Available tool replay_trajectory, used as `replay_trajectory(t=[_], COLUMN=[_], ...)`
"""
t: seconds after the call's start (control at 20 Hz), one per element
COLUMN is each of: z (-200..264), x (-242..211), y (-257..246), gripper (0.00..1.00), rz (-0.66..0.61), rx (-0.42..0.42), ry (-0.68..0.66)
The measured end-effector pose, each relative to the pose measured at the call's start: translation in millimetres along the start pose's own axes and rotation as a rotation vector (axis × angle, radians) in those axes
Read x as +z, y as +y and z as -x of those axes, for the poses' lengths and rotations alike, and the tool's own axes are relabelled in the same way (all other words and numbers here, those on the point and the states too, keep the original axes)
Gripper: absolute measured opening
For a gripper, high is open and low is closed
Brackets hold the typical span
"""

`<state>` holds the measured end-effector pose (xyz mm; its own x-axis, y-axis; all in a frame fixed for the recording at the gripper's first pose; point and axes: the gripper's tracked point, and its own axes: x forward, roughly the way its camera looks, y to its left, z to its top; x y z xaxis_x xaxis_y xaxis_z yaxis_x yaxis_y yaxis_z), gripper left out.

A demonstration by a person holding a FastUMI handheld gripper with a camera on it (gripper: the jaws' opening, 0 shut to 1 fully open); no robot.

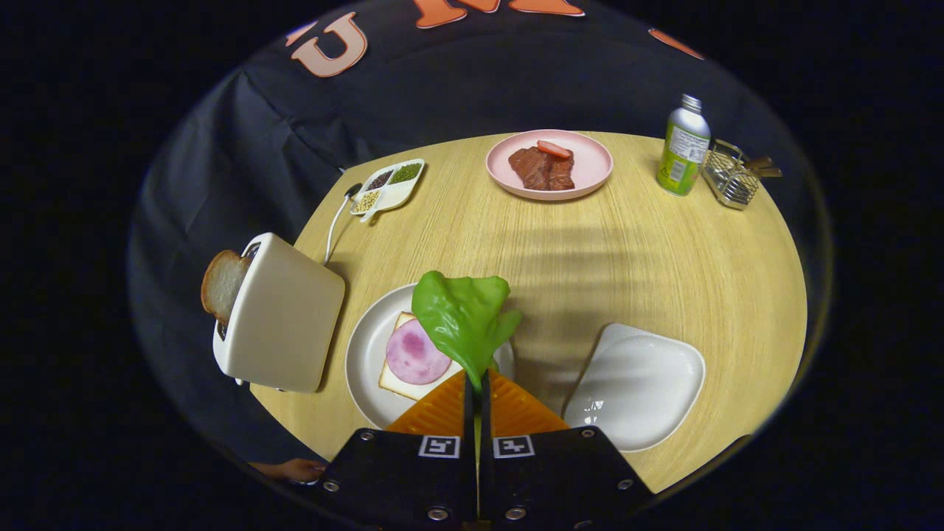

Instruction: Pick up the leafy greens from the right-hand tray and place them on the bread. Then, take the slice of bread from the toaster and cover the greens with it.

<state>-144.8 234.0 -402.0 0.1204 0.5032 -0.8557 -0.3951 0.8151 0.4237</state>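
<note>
My gripper (477,383) is shut on the stem of a leafy green (461,317), and the leaf stands up just ahead of the fingertips. Under and just left of the leaf lies a bread slice (398,380) topped with a round pink ham slice (413,354), on a round white plate (365,354). Left of that plate stands a cream toaster (284,317) with a slice of bread (221,284) sticking out of its slot. To the right of the fingers sits the white tray (638,383), holding nothing.
Across the round wooden table (627,258) stand a pink plate (549,166) with meat, a divided dish of beans (387,188), a green bottle (684,147) and a wire basket (730,177). The toaster's cord (333,225) runs back along the table's left edge. A hand (291,470) shows near the table's front edge.
</note>
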Motion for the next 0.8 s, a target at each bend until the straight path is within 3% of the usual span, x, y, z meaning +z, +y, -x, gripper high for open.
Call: replay_trajectory(t=[0.35,0.65,0.8], z=[-35.6,-44.0,-43.9], x=[-4.9,-16.9,-12.1], y=[32.9,56.8,57.2], gripper=[0.03,0.18,0.22], rz=[-0.001,-0.034,-0.030], rx=[0.011,0.045,0.035], ry=[0.067,0.141,0.115])
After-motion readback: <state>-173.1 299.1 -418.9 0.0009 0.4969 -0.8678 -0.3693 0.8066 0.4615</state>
